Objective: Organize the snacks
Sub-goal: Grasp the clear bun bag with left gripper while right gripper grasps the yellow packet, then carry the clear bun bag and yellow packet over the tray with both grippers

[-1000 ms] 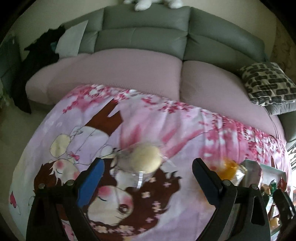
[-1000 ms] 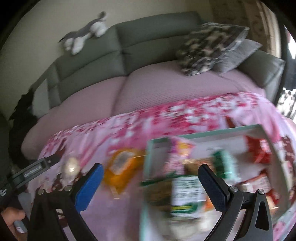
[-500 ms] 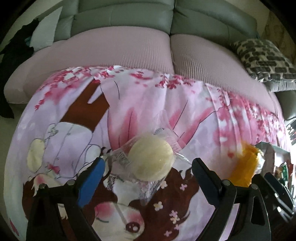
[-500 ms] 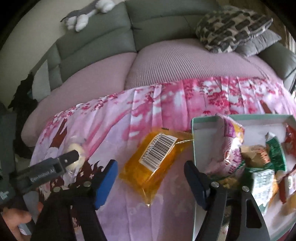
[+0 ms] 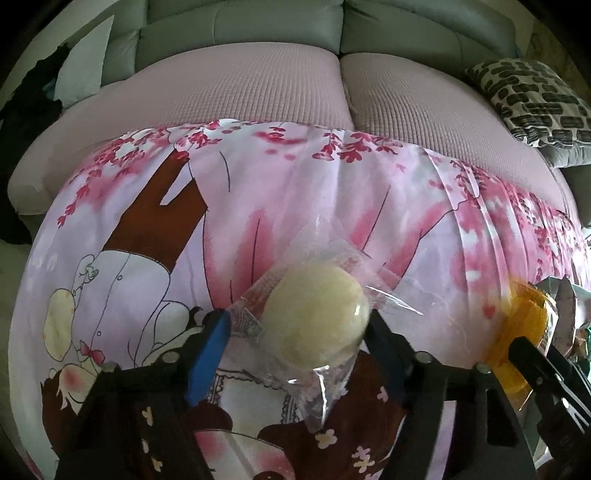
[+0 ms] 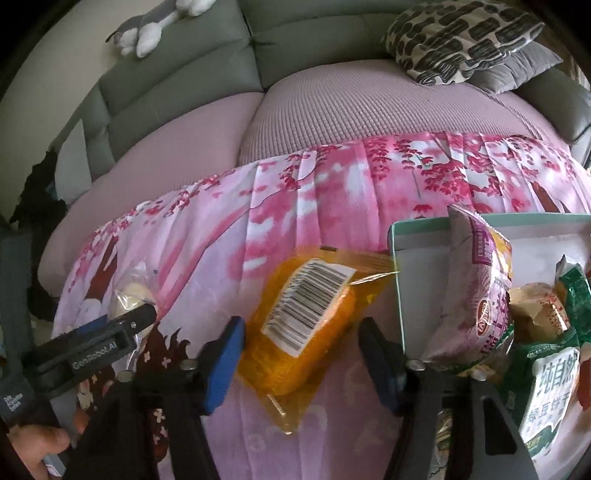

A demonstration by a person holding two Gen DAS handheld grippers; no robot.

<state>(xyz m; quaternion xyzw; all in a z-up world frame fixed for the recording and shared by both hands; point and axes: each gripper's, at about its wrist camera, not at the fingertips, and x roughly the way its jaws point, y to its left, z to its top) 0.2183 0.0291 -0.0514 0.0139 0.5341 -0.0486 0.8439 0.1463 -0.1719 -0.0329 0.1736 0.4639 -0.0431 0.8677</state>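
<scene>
A pale round bun in a clear wrapper [image 5: 314, 317] lies on the pink printed cloth [image 5: 295, 206]. My left gripper [image 5: 295, 321] straddles it, jaws closing; the right finger is at the bun's edge, and the blue pad [image 5: 210, 350] reaches only the wrapper's edge. In the right wrist view an orange packet with a barcode label [image 6: 303, 325] lies between the closing jaws of my right gripper [image 6: 301, 326], unsqueezed. Beside it stands a teal box [image 6: 397, 258] with several snack packets. The same bun [image 6: 129, 299] and orange packet [image 5: 524, 332] show in the opposite views.
A grey sofa with a pink seat cover [image 5: 258, 92] runs behind the cloth, bearing a patterned pillow [image 5: 535, 99] and a plush toy [image 6: 155, 26]. Dark clothing [image 5: 22, 129] lies at the far left. A hand [image 6: 33, 454] holds the left gripper.
Both grippers have sunk toward the cloth. The left jaws narrowed around the bun; the right gripper shifted left from the box to the orange packet and its jaws narrowed.
</scene>
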